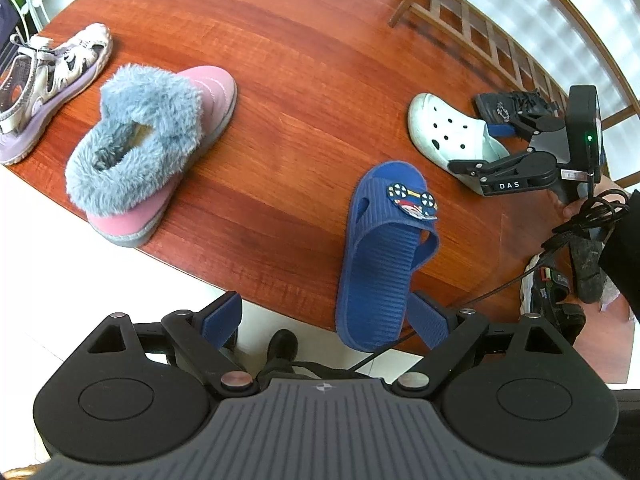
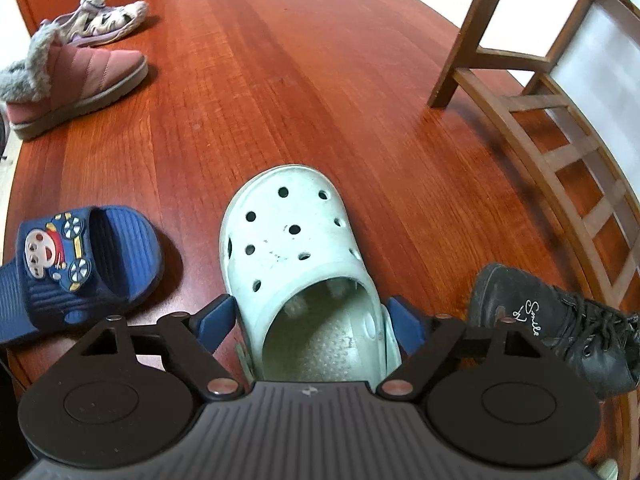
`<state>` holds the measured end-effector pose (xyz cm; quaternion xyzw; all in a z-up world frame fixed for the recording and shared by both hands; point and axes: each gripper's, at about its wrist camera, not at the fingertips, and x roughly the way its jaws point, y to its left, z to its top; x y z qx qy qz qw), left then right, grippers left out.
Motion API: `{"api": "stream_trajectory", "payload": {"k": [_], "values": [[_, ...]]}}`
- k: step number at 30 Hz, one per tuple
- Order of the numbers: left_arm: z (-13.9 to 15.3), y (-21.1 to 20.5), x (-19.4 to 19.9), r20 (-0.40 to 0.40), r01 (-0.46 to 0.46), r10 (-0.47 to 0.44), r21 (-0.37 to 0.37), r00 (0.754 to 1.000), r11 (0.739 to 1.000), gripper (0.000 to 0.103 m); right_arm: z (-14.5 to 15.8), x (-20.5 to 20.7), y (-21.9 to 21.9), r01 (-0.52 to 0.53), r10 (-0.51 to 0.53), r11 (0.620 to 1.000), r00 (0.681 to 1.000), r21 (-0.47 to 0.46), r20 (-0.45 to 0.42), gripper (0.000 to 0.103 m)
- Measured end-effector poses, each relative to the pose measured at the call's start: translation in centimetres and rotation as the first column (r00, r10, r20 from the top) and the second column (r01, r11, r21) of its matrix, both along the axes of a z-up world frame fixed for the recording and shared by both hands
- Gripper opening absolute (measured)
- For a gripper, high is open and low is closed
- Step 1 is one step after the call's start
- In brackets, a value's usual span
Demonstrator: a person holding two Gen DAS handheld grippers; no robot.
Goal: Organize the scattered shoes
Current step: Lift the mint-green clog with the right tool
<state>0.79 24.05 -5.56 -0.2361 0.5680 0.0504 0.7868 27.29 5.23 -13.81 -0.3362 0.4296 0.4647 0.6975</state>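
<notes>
Between the fingers of the right gripper sits the heel end of the pale clog, toe pointing away across the red-brown table. The blue pads stand spread to either side of the clog's opening, close to its walls; whether they touch it I cannot tell, but they are not pinched in on it. That straddle looks like a stance for taking or letting go of the clog by its heel — one moment does not settle which.

Just right of that gripper lies a black lace-up shoe, and to its left the blue slide with a cartoon car badge. The slide's heel overhangs the table's near edge, and in the left view it runs up beside the right-hand finger of the left gripper, whose fingers are wide apart and hold nothing, low by that edge.

Farther off, on the table's left side, the pink fur-lined boot and the lilac sandal lie near each other — well apart from both grippers. Wooden chairs stand to the right.
</notes>
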Motion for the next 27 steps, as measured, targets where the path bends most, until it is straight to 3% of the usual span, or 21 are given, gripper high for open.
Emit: {"api": "stream_trajectory", "payload": {"k": [4, 14, 19, 23, 27], "values": [[-0.1, -0.6, -0.1, -0.006, 0.009, -0.009, -0.001, 1.000, 1.000, 0.091, 0.4, 0.0, -0.3, 0.011, -0.011, 1.000, 1.000, 0.013, -0.004, 0.079], [0.1, -1.4, 0.4, 0.017, 0.087, -0.086, -0.010, 0.996, 0.996, 0.091, 1.9, -1.7, -3.1, 0.249, -0.247, 0.968, 0.967, 0.027, -0.058, 0.076], [0.2, -1.5, 0.9, 0.038, 0.165, -0.164, -0.021, 0.986, 0.986, 0.091, 3.0, -3.4, -4.9, 0.409, -0.404, 0.911, 0.910, 0.043, -0.091, 0.076], [0.3, -1.5, 1.2, 0.048, 0.222, -0.220, -0.030, 0.974, 0.975, 0.091, 4.4, -5.9, -7.0, 0.573, -0.562, 0.816, 0.818, 0.080, -0.127, 0.076], [0.1, -1.7, 1.3, 0.057, 0.297, -0.294, -0.043, 0.954, 0.954, 0.091, 4.9, -8.2, -8.1, 0.657, -0.642, 0.747, 0.753, 0.103, -0.147, 0.076]]}}
